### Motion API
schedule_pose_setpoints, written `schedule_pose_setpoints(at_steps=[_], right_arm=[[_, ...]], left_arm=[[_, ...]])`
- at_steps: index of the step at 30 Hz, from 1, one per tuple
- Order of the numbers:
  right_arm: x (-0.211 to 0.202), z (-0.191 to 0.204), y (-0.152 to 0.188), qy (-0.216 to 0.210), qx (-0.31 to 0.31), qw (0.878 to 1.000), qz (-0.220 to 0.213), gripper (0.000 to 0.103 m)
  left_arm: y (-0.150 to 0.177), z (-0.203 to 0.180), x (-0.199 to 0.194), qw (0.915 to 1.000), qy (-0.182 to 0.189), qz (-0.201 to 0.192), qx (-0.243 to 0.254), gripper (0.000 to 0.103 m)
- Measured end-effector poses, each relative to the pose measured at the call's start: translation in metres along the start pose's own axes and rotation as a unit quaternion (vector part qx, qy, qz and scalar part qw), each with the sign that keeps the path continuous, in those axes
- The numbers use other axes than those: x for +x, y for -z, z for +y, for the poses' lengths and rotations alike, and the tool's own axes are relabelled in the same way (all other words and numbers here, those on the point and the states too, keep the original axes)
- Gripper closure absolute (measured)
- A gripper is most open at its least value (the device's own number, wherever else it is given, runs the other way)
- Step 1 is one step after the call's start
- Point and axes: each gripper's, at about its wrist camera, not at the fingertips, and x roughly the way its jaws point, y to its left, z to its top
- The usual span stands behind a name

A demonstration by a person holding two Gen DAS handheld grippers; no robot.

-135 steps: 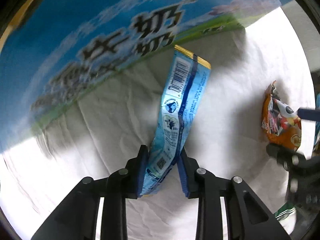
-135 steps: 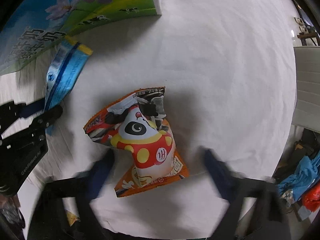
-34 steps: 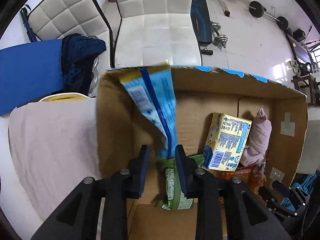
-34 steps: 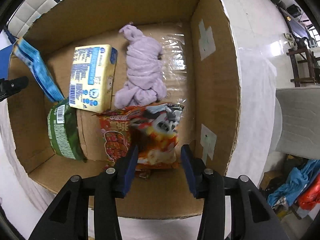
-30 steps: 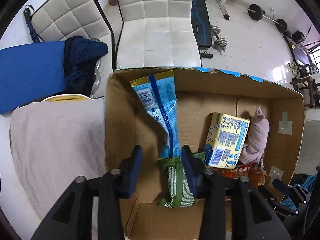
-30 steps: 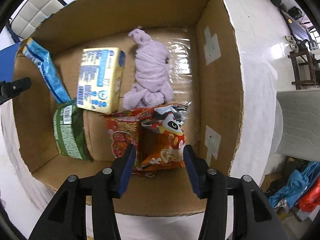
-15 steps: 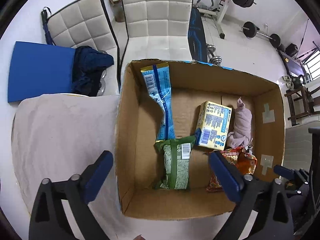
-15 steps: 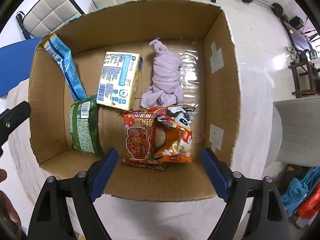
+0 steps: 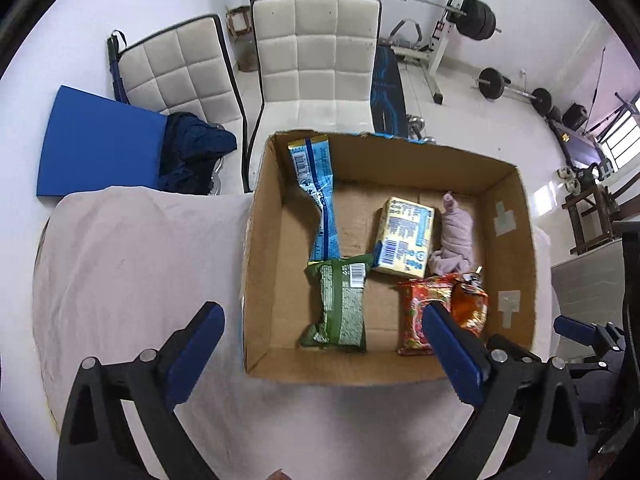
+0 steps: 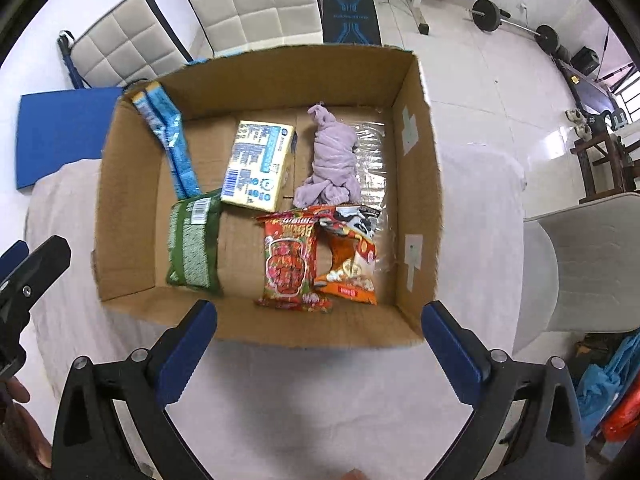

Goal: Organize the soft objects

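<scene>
An open cardboard box [image 9: 256, 280] [image 10: 280, 326] stands on a white-clothed table. Inside lie a long blue packet [image 9: 320, 192] [image 10: 172, 140] leaning on the left wall, a green packet [image 9: 340, 304] [image 10: 194, 244], a yellow pack [image 9: 404, 240] [image 10: 256, 164], a lilac cloth [image 9: 454, 240] [image 10: 330, 164], a red packet [image 9: 416, 316] [image 10: 290, 264] and an orange snack bag [image 9: 472, 304] [image 10: 352, 256]. My left gripper [image 9: 320, 344] is open and empty above the box's near edge. My right gripper [image 10: 318, 340] is open and empty at the box's near wall.
The white tablecloth [image 9: 132, 264] [image 10: 304, 412] spreads left of and before the box. Two white padded chairs [image 9: 316, 56] [image 10: 248, 4] and a blue board [image 9: 96, 148] stand behind. Weights and a bench [image 9: 452, 32] are on the floor beyond.
Both grippers let go of their packets in the box, opened wide and drew back and up; the blue packet and orange bag now rest inside.
</scene>
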Motion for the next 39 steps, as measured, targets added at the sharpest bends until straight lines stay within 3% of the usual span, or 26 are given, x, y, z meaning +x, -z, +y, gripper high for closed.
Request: schedule_pose_setpoints(at_steps=[8,20,39], right_arm=[[-0.082,-0.004,0.058,-0.016,-0.007,0.997,-0.076,0.000],[-0.192,-0.009,0.152,-0.018,-0.013,0.987,-0.159,0.000],[-0.288,-0.006,0.250,-0.054,-0.028,0.978,-0.199,0.000]], left_arm=[[0.042,-0.013,-0.087,0.9973,0.001,-0.074,0.003,0.002],[0.104,-0.004,-0.194,0.9907,-0.017,-0.135,0.001,0.002],[0.168,-0.013,-0.265,0.9923,0.002,-0.124,0.004,0.002]])
